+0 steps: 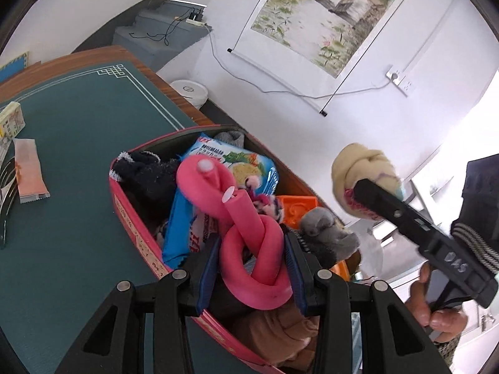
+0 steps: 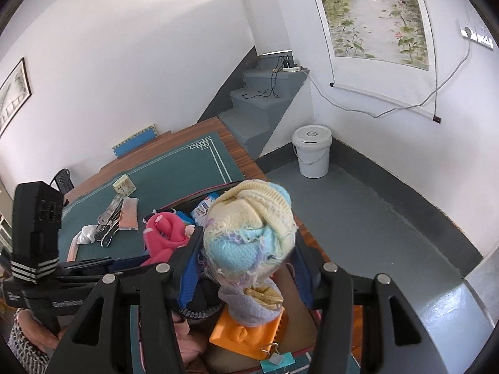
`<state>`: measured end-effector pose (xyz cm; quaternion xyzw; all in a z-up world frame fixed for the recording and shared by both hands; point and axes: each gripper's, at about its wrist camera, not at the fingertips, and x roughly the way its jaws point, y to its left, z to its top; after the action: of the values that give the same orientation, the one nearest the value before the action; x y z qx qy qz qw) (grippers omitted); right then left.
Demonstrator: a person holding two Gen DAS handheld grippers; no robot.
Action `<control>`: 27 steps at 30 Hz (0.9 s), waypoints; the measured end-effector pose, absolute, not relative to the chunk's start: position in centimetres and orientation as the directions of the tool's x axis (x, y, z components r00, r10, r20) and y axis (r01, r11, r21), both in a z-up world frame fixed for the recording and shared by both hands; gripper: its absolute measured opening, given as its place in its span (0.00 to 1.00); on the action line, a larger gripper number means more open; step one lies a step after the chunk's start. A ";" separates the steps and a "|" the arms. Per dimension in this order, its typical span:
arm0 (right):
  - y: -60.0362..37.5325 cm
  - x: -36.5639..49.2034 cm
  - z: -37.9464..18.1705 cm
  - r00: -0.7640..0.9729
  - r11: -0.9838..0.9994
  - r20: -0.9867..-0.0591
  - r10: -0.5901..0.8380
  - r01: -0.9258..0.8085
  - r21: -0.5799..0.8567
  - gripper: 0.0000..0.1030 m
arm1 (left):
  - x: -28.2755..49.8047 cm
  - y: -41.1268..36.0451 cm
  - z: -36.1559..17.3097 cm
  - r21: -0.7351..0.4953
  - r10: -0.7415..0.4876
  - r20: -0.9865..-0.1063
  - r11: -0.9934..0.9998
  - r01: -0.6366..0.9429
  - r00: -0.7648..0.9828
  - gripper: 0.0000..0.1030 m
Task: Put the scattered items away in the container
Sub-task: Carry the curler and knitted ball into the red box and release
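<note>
White walls (image 2: 124, 62) close the room, with grey concrete stairs (image 2: 262, 99) rising in the corner and a grey painted floor (image 2: 374, 218) below. A long scroll painting of lotus and a bridge (image 1: 327, 15) hangs on the wall, a grey cable drooping beneath it. The wooden table (image 2: 230, 143) carries a dark green mat with a pale border line (image 1: 78, 124). A white lidded plastic bucket (image 2: 312, 151) stands on the floor near the table's far corner.

At the mat's right edge sits the red oval tin container (image 1: 131, 221), crowded with socks, a blue snack packet (image 1: 246, 168) and an orange plastic block (image 2: 246, 336). The left gripper (image 1: 249, 258) is clamped narrow on a knotted pink foam tube (image 1: 249, 249), held over the container. The right gripper (image 2: 246, 249) holds a rolled cream and pale blue knitted sock (image 2: 249, 224) between half-spread fingers (it blocks much of the container from that view).

Toward the mat's far left edge lie a small cream printed box (image 2: 124, 185), a peach sachet (image 1: 29, 171), metal tools (image 2: 109, 218) and a white crumpled cloth (image 2: 85, 233).
</note>
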<state>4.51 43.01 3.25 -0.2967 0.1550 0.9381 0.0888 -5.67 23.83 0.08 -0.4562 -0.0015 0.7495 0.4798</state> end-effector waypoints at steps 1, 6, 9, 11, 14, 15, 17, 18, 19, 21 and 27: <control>43.0 4.5 3.2 -0.811 -0.937 -0.581 0.066 -0.250 0.244 0.54 | -5.6 23.8 -0.2 -0.431 0.716 -0.686 -0.542 -0.722 -0.129 0.41; 42.4 4.1 3.0 -0.824 -0.944 -0.566 0.026 -0.207 0.258 0.54 | -4.7 23.7 -0.8 -0.374 0.698 -0.697 -0.549 -0.748 -0.164 0.41; 41.9 3.2 3.0 -0.827 -0.946 -0.563 0.007 -0.188 0.263 0.54 | -4.6 23.5 -1.0 -0.361 0.697 -0.696 -0.548 -0.755 -0.173 0.41; 41.6 2.5 2.8 -0.821 -0.948 -0.570 -0.003 -0.178 0.262 0.54 | -4.7 23.1 -0.9 -0.373 0.702 -0.693 -0.543 -0.753 -0.163 0.41; 41.2 1.2 2.4 -0.810 -0.951 -0.586 -0.017 -0.167 0.259 0.54 | -5.0 22.7 -0.8 -0.394 0.713 -0.684 -0.539 -0.745 -0.154 0.41; 41.1 0.8 2.3 -0.806 -0.952 -0.592 -0.020 -0.166 0.258 0.54 | -4.9 22.3 -0.6 -0.403 0.721 -0.676 -0.535 -0.742 -0.152 0.43; 41.0 0.1 1.9 -0.797 -0.954 -0.604 -0.024 -0.163 0.253 0.54 | -5.1 22.0 -0.2 -0.421 0.737 -0.658 -0.530 -0.736 -0.154 0.56; 40.9 -0.2 1.7 -0.792 -0.954 -0.610 -0.027 -0.161 0.252 0.55 | -5.0 21.8 0.0 -0.426 0.745 -0.648 -0.529 -0.734 -0.162 0.61; 40.9 -0.5 1.5 -0.786 -0.955 -0.617 -0.034 -0.157 0.253 0.56 | -5.0 21.6 0.4 -0.425 0.749 -0.640 -0.531 -0.733 -0.172 0.61; 40.7 -1.0 1.2 -0.778 -0.956 -0.627 -0.038 -0.155 0.249 0.56 | -4.8 21.2 0.9 -0.407 0.747 -0.634 -0.540 -0.736 -0.198 0.61; 40.6 -1.1 0.9 -0.771 -0.959 -0.637 -0.017 -0.168 0.229 0.58 | -5.3 20.2 1.4 -0.408 0.749 -0.626 -0.551 -0.728 -0.216 0.61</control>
<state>-1.14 40.59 0.92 -0.3363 0.1374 0.9308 0.0404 -5.28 20.17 1.36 -0.4094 -0.0132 0.7797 0.4736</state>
